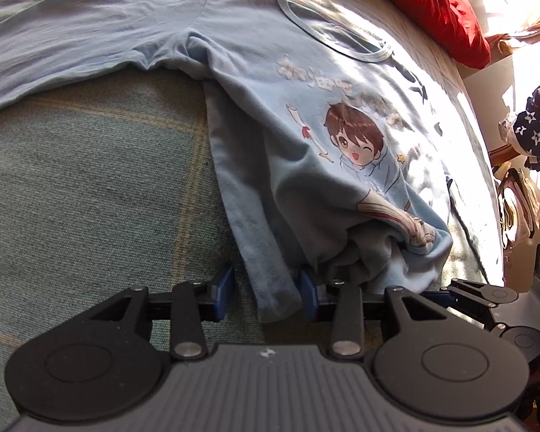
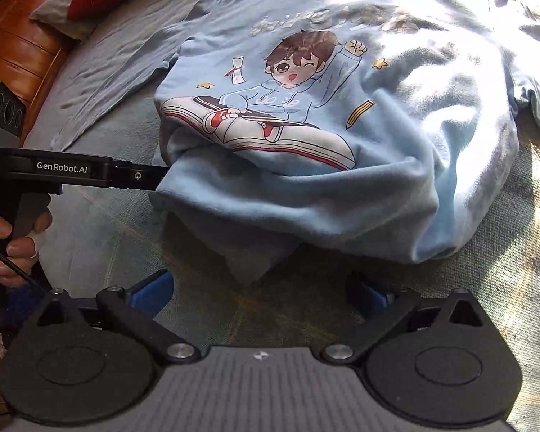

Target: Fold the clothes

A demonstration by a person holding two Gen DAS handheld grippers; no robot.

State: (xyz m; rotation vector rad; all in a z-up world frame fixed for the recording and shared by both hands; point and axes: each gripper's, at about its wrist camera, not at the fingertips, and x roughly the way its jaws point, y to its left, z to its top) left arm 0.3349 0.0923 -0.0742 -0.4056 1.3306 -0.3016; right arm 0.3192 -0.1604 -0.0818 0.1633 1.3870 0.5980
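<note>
Green checked bedding (image 1: 90, 165) is spread under a light blue cartoon shirt (image 2: 342, 108). Its bunched hem lies between the half-open left gripper (image 1: 266, 291) fingers, not pinched. Nothing is held in the wide-open right gripper (image 2: 261, 293).

This is a bedroom in a home. The work surface is a bed with a green-grey woven checked cover (image 1: 90, 165). A red pillow (image 1: 432, 7) lies at 1 o'clock, a brown padded headboard (image 2: 21, 36) at 10 o'clock, and strong sunlight falls across the bed.
</note>
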